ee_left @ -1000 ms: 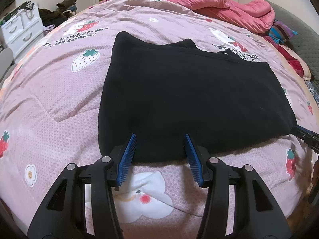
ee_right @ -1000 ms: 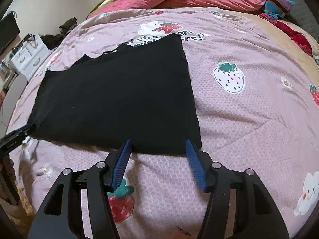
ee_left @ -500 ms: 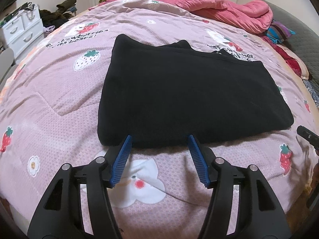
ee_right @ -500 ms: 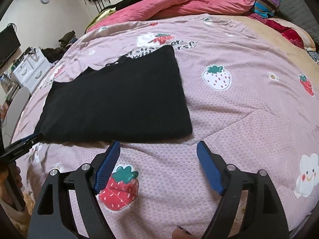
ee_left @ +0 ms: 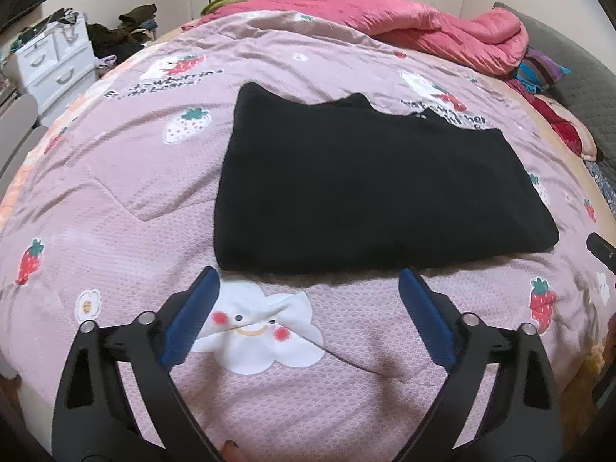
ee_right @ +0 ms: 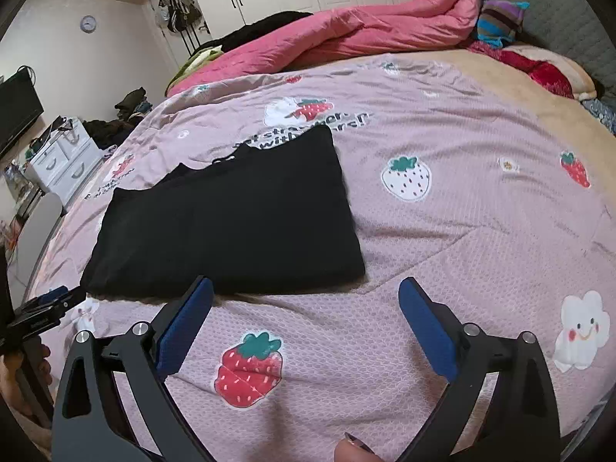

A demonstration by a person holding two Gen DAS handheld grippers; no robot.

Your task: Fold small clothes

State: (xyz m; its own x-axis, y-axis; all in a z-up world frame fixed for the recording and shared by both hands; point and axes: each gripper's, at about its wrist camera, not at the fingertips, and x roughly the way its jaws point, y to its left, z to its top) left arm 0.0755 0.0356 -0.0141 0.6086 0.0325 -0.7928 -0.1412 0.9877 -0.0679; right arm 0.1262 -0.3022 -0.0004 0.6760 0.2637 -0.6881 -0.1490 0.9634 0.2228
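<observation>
The black garment point(ee_left: 369, 188) lies flat on the strawberry-print bedspread point(ee_left: 127, 192), squared into a neat rectangle, so one fold looks done; further folds to make it compact probably remain. Just short of its near edge, the left gripper point(ee_left: 310, 287) and right gripper point(ee_right: 306, 296) hover, jaws opening, nothing between them.

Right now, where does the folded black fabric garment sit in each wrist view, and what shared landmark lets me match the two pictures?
Left wrist view: the folded black fabric garment lies centre frame on the bedspread, just beyond the left gripper.
Right wrist view: the garment sits left of centre, beyond the right gripper.
Shared landmark: the rumpled pink quilt across the far side of the bed.
</observation>
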